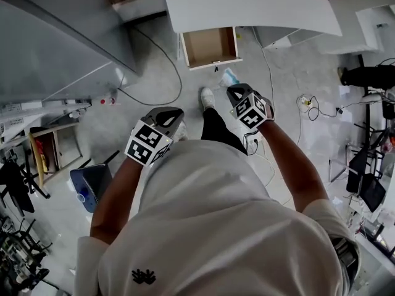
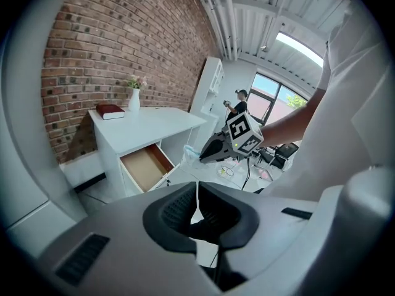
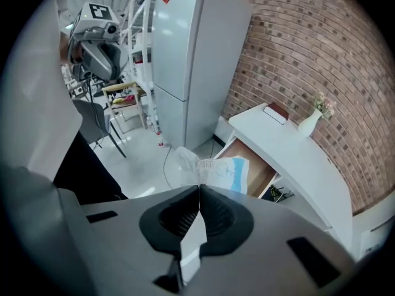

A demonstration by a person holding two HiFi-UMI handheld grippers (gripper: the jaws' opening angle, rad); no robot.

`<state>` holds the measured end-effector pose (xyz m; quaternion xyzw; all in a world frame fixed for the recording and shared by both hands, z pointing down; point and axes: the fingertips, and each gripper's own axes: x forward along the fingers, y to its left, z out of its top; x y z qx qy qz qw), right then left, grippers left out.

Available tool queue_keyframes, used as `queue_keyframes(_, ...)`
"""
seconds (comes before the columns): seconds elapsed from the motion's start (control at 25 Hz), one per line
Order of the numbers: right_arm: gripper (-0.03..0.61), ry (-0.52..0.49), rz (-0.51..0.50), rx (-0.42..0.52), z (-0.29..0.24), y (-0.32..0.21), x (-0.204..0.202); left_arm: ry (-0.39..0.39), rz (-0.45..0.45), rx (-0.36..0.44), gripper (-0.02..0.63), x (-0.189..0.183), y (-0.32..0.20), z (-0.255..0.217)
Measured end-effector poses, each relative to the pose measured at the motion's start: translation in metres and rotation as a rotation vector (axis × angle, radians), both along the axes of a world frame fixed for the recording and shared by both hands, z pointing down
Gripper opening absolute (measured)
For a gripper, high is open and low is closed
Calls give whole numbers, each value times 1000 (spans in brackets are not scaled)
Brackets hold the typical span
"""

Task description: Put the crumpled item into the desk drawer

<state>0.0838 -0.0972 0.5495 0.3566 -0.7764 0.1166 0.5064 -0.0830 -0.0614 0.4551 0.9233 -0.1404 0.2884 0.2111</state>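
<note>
The crumpled item [image 3: 216, 168] is a white and light-blue wrapper, pinched in my shut right gripper [image 3: 199, 187]. In the head view the wrapper [image 1: 228, 77] hangs just short of the open desk drawer [image 1: 210, 47], whose brown inside is bare. The drawer [image 3: 259, 172] lies right behind the wrapper in the right gripper view. My right gripper [image 1: 234, 92] points at the drawer. My left gripper [image 1: 165, 123] hovers lower left of it, away from the desk. Its jaws [image 2: 197, 190] are shut with nothing between them. From there I see the right gripper [image 2: 237, 142] carrying the wrapper [image 2: 190, 152] toward the drawer [image 2: 145, 165].
The white desk [image 1: 247, 5] stands against a brick wall and carries a red book [image 2: 111, 110] and a white vase [image 2: 134, 98]. A tall grey cabinet [image 3: 191, 54] stands left of the desk. Cables [image 1: 154, 73] cross the floor. A blue chair [image 1: 91, 187] sits at lower left.
</note>
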Motion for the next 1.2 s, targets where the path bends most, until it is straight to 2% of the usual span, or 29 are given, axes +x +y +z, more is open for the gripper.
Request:
queue_keyframes(0.2, 29, 45, -80, -11, 33, -65, 33, -30, -110, -5, 29, 13, -41, 0)
queue_keyframes(0.6, 29, 109, -167, -84, 137, -200, 122, -94, -227, -51, 29, 98, -134, 13)
queue_keyframes(0.96, 29, 115, -158, -154, 236, -275, 156, -144, -277, -129, 29, 147, -185, 48)
queue_keyframes(1.2, 29, 114, -137, -174, 280, -305, 162, -144, -300, -170, 29, 169, -201, 70)
